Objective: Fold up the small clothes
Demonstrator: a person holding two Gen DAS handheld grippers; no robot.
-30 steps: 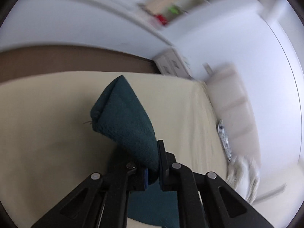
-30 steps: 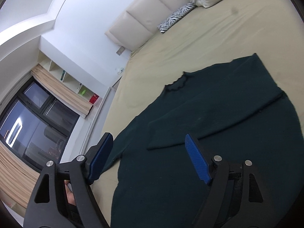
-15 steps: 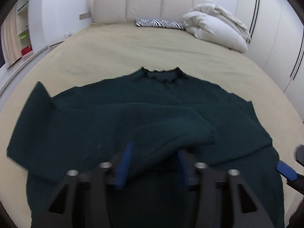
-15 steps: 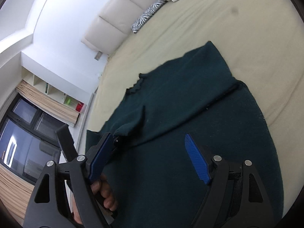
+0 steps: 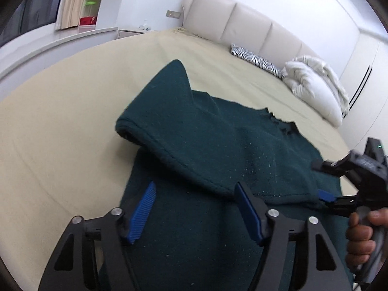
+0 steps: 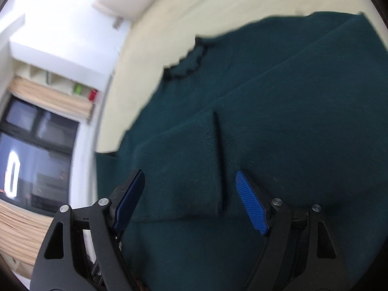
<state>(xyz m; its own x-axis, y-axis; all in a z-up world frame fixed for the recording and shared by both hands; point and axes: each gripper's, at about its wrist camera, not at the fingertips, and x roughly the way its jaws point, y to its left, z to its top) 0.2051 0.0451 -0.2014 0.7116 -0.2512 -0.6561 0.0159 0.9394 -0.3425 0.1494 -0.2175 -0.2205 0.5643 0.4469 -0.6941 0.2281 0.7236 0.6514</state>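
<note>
A dark green sweater (image 5: 218, 145) lies flat on the beige bed (image 5: 60, 133), ruffled collar (image 6: 186, 63) pointing at the headboard. Both sleeves are folded across the body (image 6: 291, 97), and their cuffs meet at a seam (image 6: 218, 157) in the middle. My left gripper (image 5: 196, 208) hovers over the lower body beside the left sleeve's edge; its jaws are closing with nothing pressed between them. My right gripper (image 6: 190, 201) hangs low over the left sleeve's cuff, jaws closing, pads clear of the cloth. It also shows as the right gripper (image 5: 321, 180) held by a hand (image 5: 361, 237).
A padded headboard (image 5: 242, 21), a zebra-print pillow (image 5: 257, 60) and a white duvet (image 5: 317, 87) sit at the bed's far end. A dark window (image 6: 31, 145) with a blind, shelves (image 5: 89, 12) and a nightstand (image 5: 131, 32) line the left side. Bare sheet surrounds the sweater.
My left gripper has let go of the sleeve it held raised; the sleeve now lies folded across the body. My right gripper has dropped closer to the sweater's middle.
</note>
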